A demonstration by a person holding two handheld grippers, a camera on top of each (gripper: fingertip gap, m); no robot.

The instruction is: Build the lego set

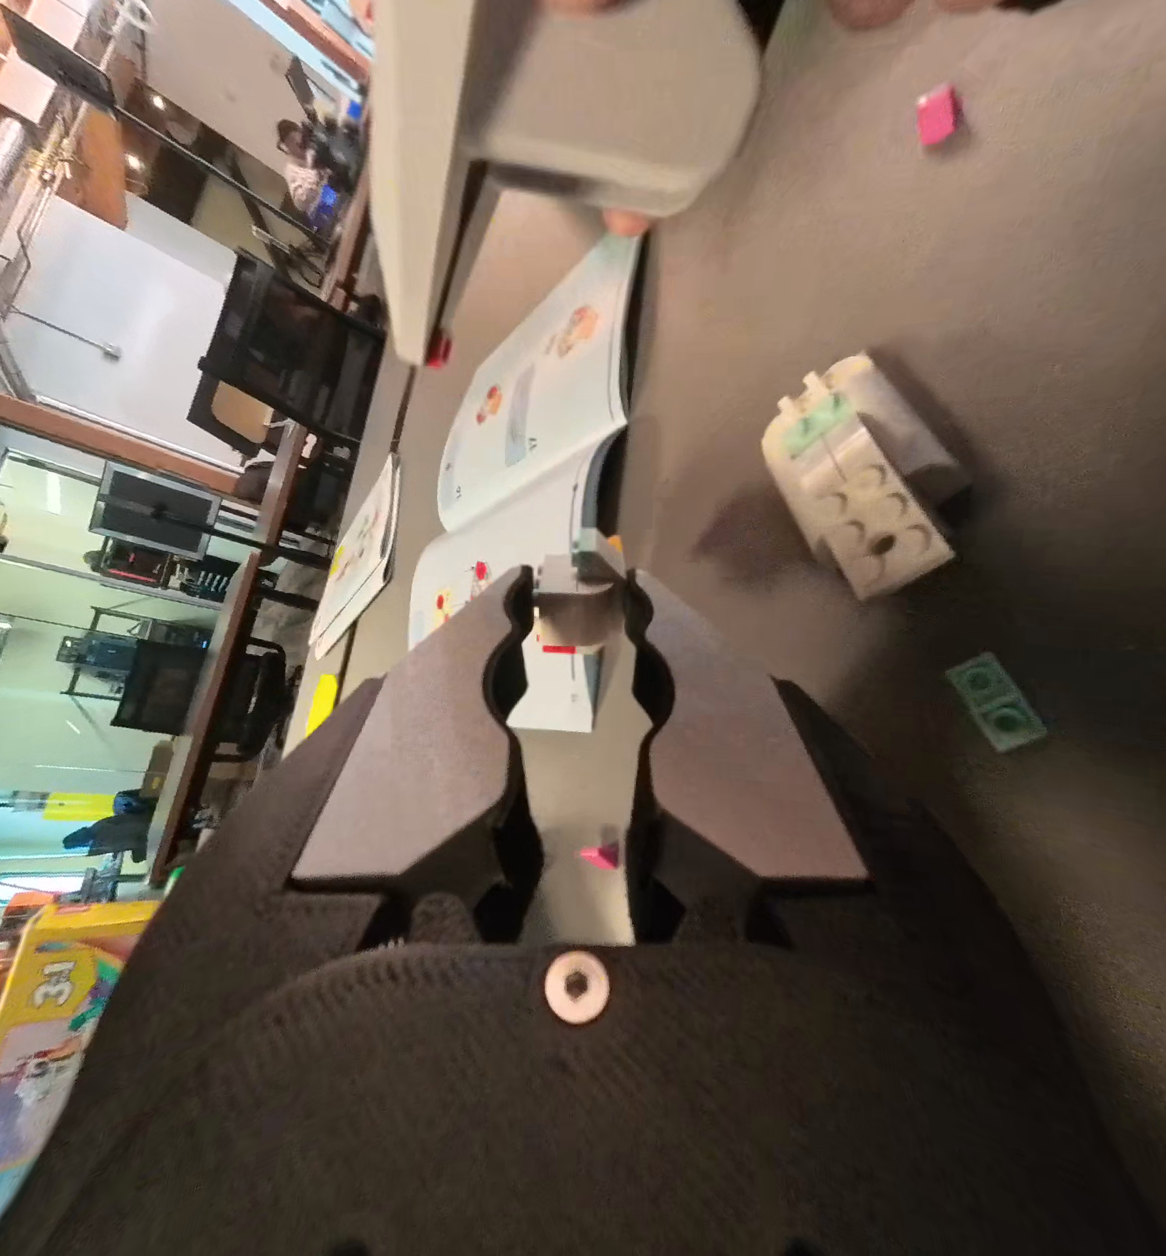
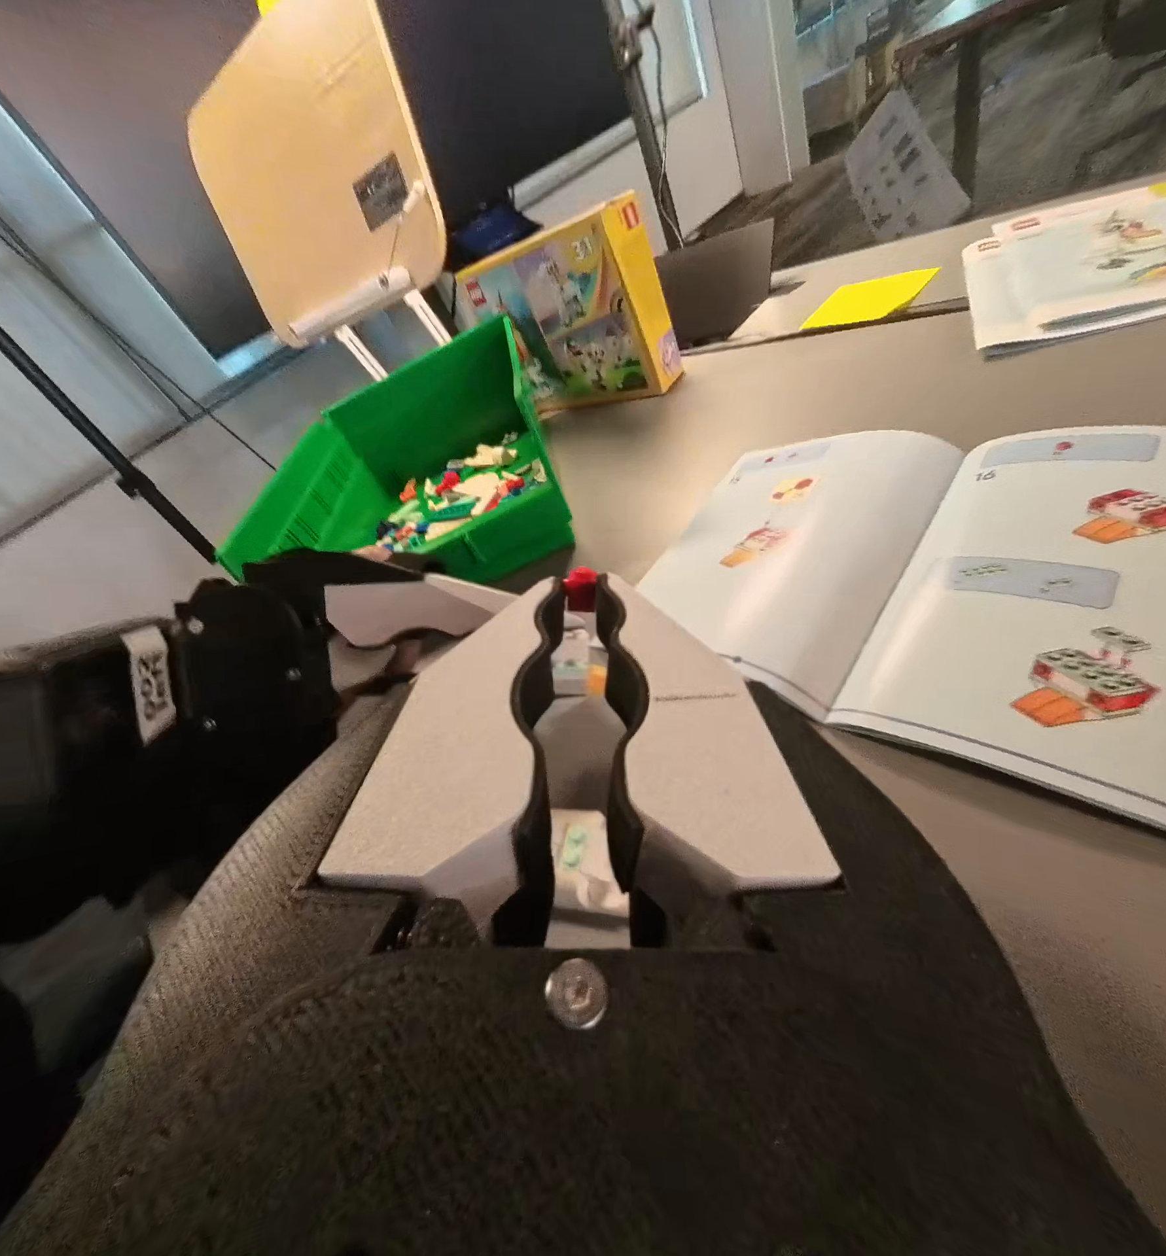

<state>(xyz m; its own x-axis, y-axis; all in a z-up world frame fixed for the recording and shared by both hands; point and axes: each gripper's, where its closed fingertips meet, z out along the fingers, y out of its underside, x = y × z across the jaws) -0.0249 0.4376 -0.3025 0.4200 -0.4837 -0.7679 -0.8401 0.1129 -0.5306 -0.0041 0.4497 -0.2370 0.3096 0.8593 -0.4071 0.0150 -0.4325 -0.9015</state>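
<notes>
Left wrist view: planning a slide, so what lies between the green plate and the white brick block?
Nothing: only bare grey table shows between the green plate and the white brick block, in the left wrist view.

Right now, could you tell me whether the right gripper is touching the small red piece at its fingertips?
Touching. The right wrist view shows the small red piece pinched at the right gripper tips, both fingers pressed against its sides.
</notes>
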